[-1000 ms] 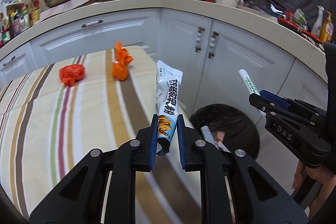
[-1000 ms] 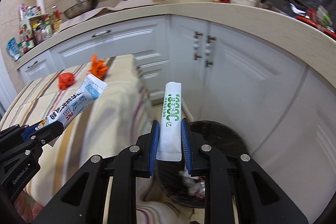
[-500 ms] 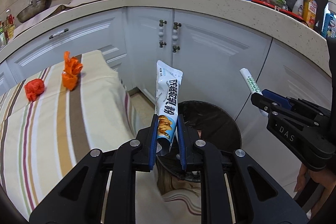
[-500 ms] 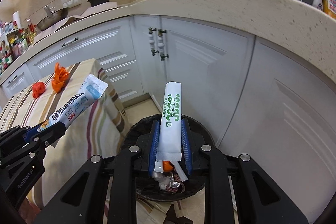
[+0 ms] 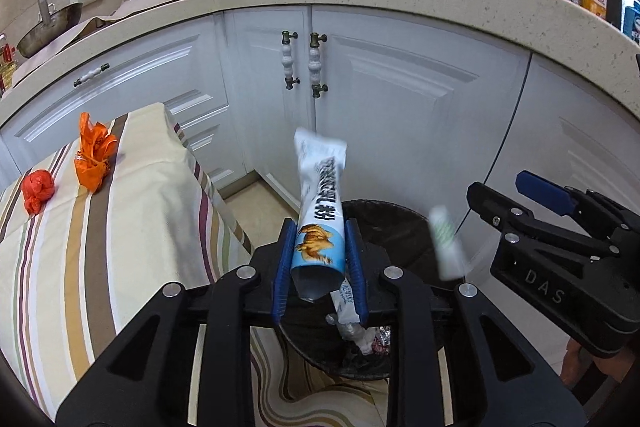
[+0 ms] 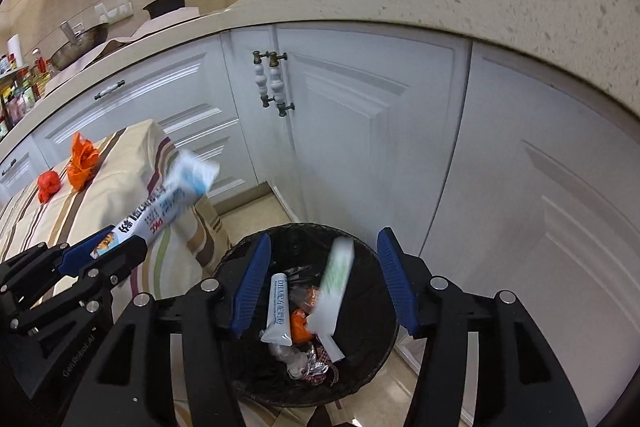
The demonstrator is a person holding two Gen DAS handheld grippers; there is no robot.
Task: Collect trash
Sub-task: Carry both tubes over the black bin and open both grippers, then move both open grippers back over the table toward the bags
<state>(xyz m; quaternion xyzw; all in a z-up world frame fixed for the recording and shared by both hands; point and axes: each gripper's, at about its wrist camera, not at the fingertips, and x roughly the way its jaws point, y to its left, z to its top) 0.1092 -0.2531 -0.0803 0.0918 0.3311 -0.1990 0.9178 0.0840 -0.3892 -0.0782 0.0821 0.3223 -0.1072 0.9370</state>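
The left tongs (image 5: 319, 259) were closed narrow on a blue-and-white sachet (image 5: 320, 223), gripping its lower end so that the packet stood up and leaned a little toward 11 o'clock. In the right wrist view the same sachet (image 6: 160, 209) stuck out of those tongs (image 6: 116, 247) toward 2 o'clock, blurred at its far end.

The right tongs (image 6: 324, 283) stood wide, with nothing between the blue pads (image 6: 394, 283). A white-and-green sachet (image 6: 332, 287) showed as a blurred streak in the gap, touching neither pad and directly over the mouth of the black trash bin (image 6: 372, 359). From the left wrist view it (image 5: 446, 247) hung at 9 o'clock of the right tongs (image 5: 516, 195), apart from them, in front of the bin (image 5: 400, 223).

Inside the bin lay a white tube (image 6: 277, 309), an orange scrap (image 6: 300, 327) and some crumpled foil wrappers (image 6: 316, 367).

At 9 o'clock of the bin stood the counter under its striped cloth (image 5: 132, 227), the cloth hanging down just beside the bin's rim. Near its far edge sat a crumpled orange wrapper (image 5: 94, 157), and a red ball of wrapper (image 5: 37, 189) lay close at 8 o'clock of that. Both were well apart from the tongs.

White cabinet doors (image 6: 360, 131) rose behind the bin.
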